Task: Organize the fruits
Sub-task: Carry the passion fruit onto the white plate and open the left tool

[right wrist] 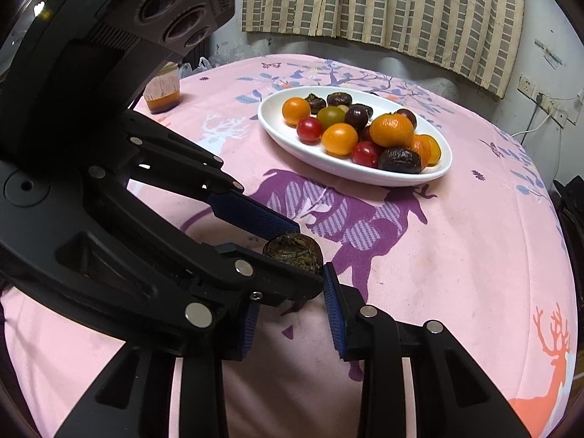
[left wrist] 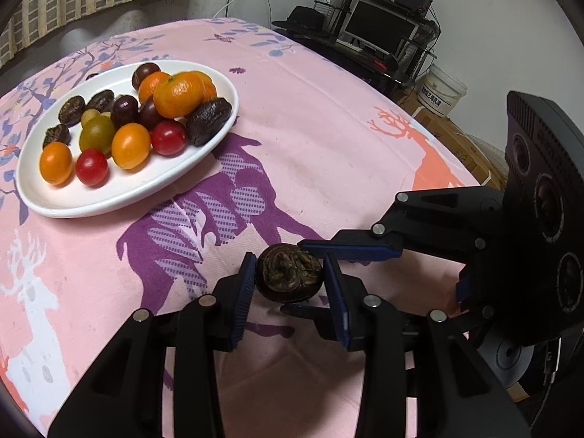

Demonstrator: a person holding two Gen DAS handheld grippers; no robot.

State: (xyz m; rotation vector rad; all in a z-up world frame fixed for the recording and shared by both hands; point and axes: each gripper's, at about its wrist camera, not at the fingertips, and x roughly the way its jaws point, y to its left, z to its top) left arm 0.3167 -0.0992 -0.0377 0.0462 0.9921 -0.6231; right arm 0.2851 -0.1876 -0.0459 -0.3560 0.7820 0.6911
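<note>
A dark brown wrinkled fruit (left wrist: pixel 289 272) is held between the blue pads of my left gripper (left wrist: pixel 288 273), just above the pink cloth. It also shows in the right wrist view (right wrist: pixel 294 252). My right gripper (left wrist: pixel 308 275) reaches in from the right with its fingers spread above and below the same fruit; in its own view the jaws (right wrist: pixel 292 314) stand apart, the left gripper crossing in front. A white oval plate (left wrist: pixel 120 197) (right wrist: pixel 350 173) holds mandarins, cherry tomatoes and dark fruits farther back.
A pink tablecloth with deer prints (left wrist: pixel 328 153) covers the table. A small jar with orange contents (right wrist: pixel 162 96) stands at the far left edge. A desk with a monitor (left wrist: pixel 379 31) and a white bucket (left wrist: pixel 443 89) lie beyond the table.
</note>
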